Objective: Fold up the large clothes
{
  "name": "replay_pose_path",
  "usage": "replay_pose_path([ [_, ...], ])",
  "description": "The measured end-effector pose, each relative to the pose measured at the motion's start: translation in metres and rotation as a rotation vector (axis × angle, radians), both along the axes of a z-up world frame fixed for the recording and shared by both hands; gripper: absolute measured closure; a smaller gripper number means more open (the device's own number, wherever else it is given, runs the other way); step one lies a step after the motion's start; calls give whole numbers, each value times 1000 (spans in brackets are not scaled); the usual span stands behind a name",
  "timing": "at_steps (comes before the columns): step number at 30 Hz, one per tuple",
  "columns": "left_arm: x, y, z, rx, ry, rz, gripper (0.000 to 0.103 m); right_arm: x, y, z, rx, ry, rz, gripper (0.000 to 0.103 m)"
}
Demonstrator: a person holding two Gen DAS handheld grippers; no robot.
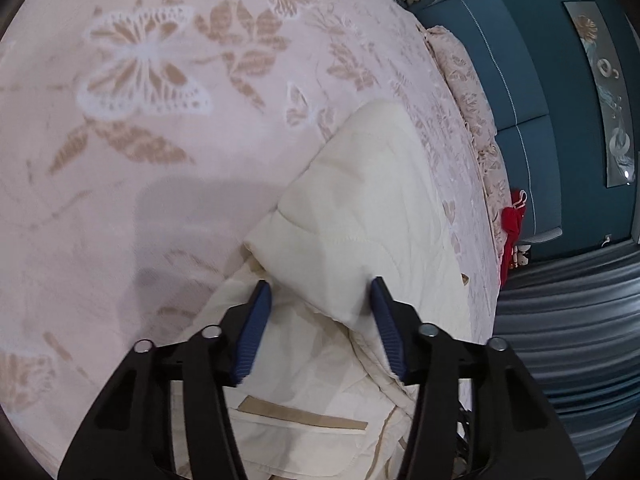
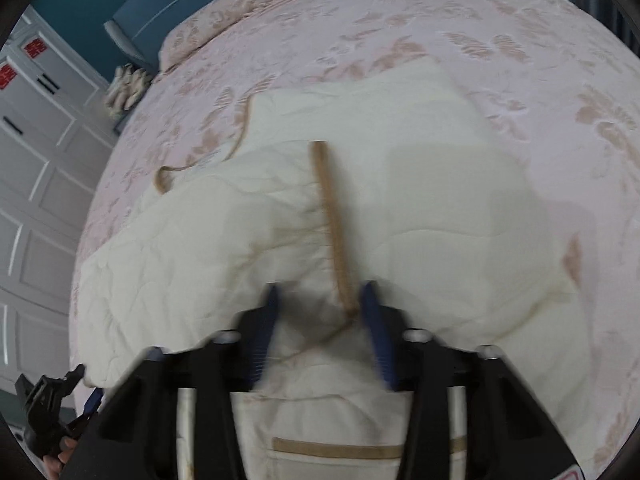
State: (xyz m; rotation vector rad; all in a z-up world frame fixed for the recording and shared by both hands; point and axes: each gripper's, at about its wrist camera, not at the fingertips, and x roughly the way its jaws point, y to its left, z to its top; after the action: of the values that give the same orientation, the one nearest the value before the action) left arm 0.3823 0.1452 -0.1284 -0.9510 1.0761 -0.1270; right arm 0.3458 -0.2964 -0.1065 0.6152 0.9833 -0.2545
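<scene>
A cream quilted jacket (image 2: 420,208) with tan trim lies on the pink patterned bedspread (image 2: 520,60). In the left wrist view the jacket (image 1: 360,208) is partly folded over itself, a tan pocket strip (image 1: 304,414) near the bottom. My left gripper (image 1: 320,292) is open just above the fabric, its blue pads on either side of a fold. My right gripper (image 2: 320,296) is open over the jacket's middle, beside a tan trim strip (image 2: 332,220). The right view is blurred by motion.
The bedspread (image 1: 120,160) fills most of the left wrist view. A teal headboard (image 1: 520,80) and a red item (image 1: 512,232) are at the bed's right edge. White cabinet doors (image 2: 36,160) stand left of the bed. My left gripper shows at lower left (image 2: 52,412) in the right wrist view.
</scene>
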Motion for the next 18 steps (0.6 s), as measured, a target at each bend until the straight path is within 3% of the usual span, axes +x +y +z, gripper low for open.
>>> replay_pose_path([
  [5,4,-6,17,32,-27,-4,88,-12,1,61,-106,-170,5,98],
  [7,6,-7,30,60,-66,-14,92,-22,0,90,-179,-234,12,98],
  [9,6,-11,44,94,-116,-35,93,-27,-2,100,-241,-242,14,98],
  [12,2,-27,58,156,-174,-96,93,-27,-4,80,-332,-161,19,98],
  [14,-3,-45,58,248,-195,-147,93,-28,-5,54,-363,-85,21,98],
  [15,-6,-57,51,311,-191,-176,93,-29,-5,37,-371,-46,24,98],
  [18,-9,-74,29,408,-151,-225,93,-33,-8,4,-365,23,30,98],
])
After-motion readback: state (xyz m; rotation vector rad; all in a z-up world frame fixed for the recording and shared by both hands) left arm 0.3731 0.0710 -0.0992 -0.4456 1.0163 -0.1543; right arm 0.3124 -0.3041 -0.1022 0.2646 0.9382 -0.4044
